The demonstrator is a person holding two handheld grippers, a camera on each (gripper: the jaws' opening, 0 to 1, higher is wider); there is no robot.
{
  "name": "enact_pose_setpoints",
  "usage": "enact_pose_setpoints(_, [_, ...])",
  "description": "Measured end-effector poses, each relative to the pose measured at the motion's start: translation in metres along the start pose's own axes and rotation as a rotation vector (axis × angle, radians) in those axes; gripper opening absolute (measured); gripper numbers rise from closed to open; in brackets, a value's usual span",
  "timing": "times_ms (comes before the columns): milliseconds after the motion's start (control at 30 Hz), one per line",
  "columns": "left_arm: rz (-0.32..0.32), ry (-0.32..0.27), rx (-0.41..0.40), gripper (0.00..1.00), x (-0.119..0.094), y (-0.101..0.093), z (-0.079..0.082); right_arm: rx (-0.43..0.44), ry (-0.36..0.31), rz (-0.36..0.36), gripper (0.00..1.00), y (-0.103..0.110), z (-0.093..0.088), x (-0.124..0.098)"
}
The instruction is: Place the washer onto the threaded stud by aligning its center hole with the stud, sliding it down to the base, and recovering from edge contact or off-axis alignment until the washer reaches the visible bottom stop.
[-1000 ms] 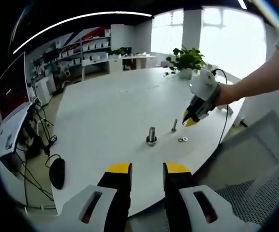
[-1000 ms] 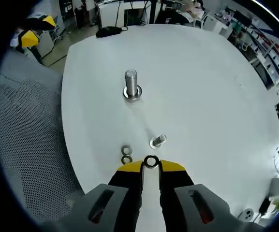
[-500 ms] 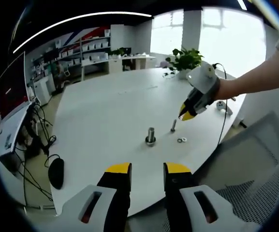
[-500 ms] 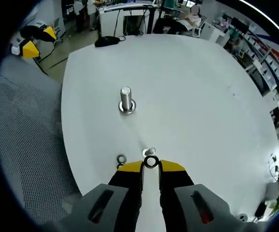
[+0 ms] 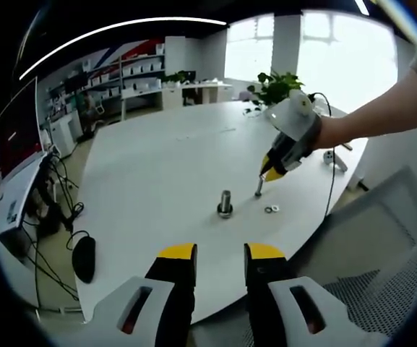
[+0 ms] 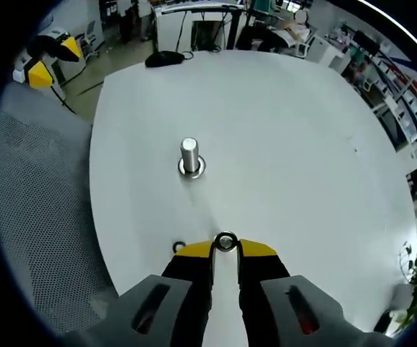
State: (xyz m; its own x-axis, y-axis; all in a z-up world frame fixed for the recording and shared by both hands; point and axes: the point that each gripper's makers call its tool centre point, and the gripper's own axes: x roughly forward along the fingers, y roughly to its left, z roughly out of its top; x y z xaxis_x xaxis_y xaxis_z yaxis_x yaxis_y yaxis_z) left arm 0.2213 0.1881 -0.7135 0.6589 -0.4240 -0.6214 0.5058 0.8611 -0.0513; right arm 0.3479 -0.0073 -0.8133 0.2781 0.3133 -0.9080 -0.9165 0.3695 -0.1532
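Note:
A steel threaded stud (image 6: 189, 155) stands upright on a flat base on the white table (image 6: 302, 144). My right gripper (image 6: 225, 246) hovers short of it, shut on a small washer (image 6: 225, 241) pinched between the yellow tips. In the left gripper view the right gripper (image 5: 272, 172) hangs above a smaller bolt (image 5: 259, 187), just right of the stud (image 5: 225, 203). Two spare washers (image 5: 272, 210) lie near it; one spare washer (image 6: 178, 246) peeks out beside my right jaw. My left gripper (image 5: 221, 254) is held back off the table's edge, open and holding nothing.
A mesh chair (image 6: 35, 217) stands along the table's near side, also the mesh chair (image 5: 381, 238). A black mouse (image 5: 85, 258) lies at the table's left corner. A potted plant (image 5: 279, 87) and a cable sit at the far end.
My right gripper has carried the washer up and toward the stud, passing over the smaller bolt, which now lies hidden under it. My left gripper has stayed put.

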Motion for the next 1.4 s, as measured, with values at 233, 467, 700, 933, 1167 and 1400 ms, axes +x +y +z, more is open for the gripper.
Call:
enact_pose_setpoints(233, [-0.002, -0.001, -0.003, 0.24, 0.0, 0.0, 0.0, 0.005, 0.012, 0.0, 0.14, -0.001, -0.003, 0.001])
enact_pose_setpoints(467, [-0.005, -0.002, -0.006, 0.24, 0.0, 0.0, 0.0, 0.003, 0.027, 0.004, 0.14, -0.002, -0.004, 0.006])
enact_pose_setpoints(700, [-0.007, -0.002, -0.006, 0.24, 0.0, -0.001, 0.0, 0.012, 0.041, 0.012, 0.14, -0.001, -0.007, 0.012])
enact_pose_setpoints(933, [-0.008, -0.004, -0.01, 0.24, 0.0, -0.001, 0.0, 0.021, 0.078, 0.024, 0.14, 0.0, -0.013, 0.028])
enact_pose_setpoints(1167, [0.001, -0.007, -0.012, 0.24, -0.001, 0.001, 0.0, 0.016, 0.125, 0.036, 0.14, 0.002, -0.021, 0.042])
enact_pose_setpoints(1400, [0.005, -0.006, -0.012, 0.24, -0.001, 0.002, 0.0, 0.006, 0.154, 0.045, 0.15, 0.001, -0.025, 0.047])
